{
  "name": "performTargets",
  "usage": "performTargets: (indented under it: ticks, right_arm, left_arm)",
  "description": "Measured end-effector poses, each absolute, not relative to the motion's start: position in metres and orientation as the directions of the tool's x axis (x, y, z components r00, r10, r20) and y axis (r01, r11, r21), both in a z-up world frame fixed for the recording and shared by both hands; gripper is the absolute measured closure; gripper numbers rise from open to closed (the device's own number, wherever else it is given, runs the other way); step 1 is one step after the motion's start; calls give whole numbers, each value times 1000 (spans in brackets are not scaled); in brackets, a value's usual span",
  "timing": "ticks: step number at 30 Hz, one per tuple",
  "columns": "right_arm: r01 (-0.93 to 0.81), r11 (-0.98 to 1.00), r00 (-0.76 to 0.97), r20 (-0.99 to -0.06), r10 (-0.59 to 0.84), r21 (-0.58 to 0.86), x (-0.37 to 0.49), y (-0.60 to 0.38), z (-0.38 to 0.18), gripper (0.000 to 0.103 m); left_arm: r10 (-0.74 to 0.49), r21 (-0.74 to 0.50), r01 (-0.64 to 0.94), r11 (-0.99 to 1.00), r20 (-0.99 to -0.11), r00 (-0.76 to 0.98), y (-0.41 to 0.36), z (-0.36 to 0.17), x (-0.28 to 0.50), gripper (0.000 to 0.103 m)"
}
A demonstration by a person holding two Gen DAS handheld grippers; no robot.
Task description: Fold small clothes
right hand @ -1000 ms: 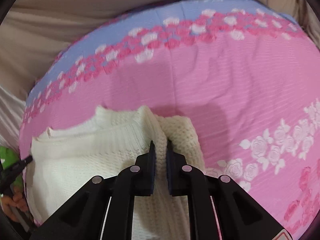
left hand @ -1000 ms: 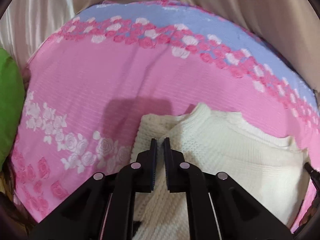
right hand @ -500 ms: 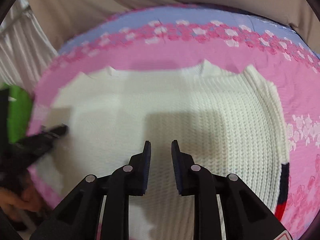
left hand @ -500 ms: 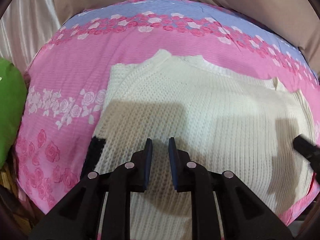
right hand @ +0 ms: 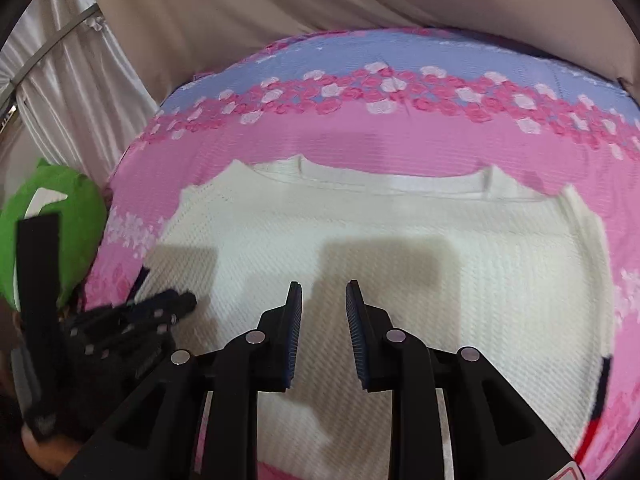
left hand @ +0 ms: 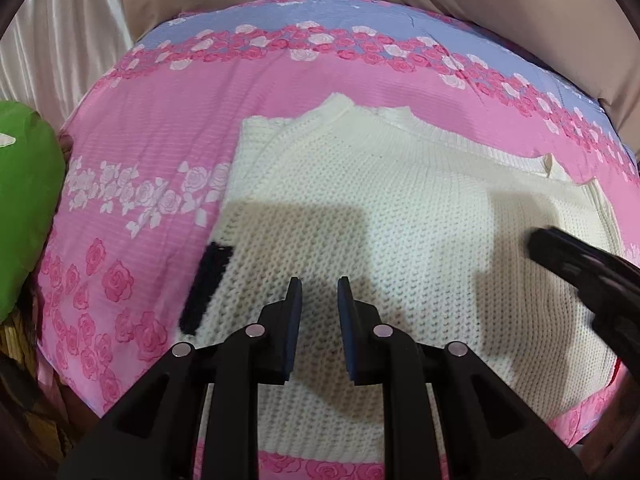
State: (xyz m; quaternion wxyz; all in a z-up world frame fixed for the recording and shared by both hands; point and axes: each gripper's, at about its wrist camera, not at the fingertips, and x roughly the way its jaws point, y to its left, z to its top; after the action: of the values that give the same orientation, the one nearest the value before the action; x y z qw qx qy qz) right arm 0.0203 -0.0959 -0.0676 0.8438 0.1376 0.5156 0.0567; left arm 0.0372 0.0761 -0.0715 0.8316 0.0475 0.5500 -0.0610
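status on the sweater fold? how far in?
Done: one fold looks made; the white sweater lies flat on the pink bedsheet as a wide rectangle, ribbed edge at the far side. In hand: nothing; the left gripper and right gripper hover over it with jaws apart. Left: probably folding it smaller; dark trim shows at one side.

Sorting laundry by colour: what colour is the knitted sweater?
Cream-white sweater, clearest in the left wrist view.

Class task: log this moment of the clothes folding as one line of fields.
left gripper: open, empty | right gripper: open, empty | cream knit sweater: flat on pink floral sheet | fold: none gripped
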Motion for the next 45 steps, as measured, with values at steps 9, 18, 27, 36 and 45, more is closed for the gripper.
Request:
performTargets:
  ticks: [9,18,27,36,45]
  right_arm:
    - [105,964,477,-863,166,244,18,-115,-62,80]
    - [484,850,431,-902,-26,206,-69,-274,-96,103]
    - [338,886,536,-839,96,317,-60,-225,-40,88]
    - [105,948,380,-893,242,301,5,-94,-72,90]
    - [83,968,326,-924,198,237,12,-66,-98,93]
  left_arm:
    - [-31,10,105,994,-925,378,97,-77,40,83]
    - [-13,27,101,995,-926,378,95,-84,41,81]
    - [-115,-129,-7,992,-904,412,144,-57,35,62]
    - [-310,-366,-176,914,-909,280,198,-103,36,47]
    - [-419,-488,-256,835,-864,278,202,-109,32,42]
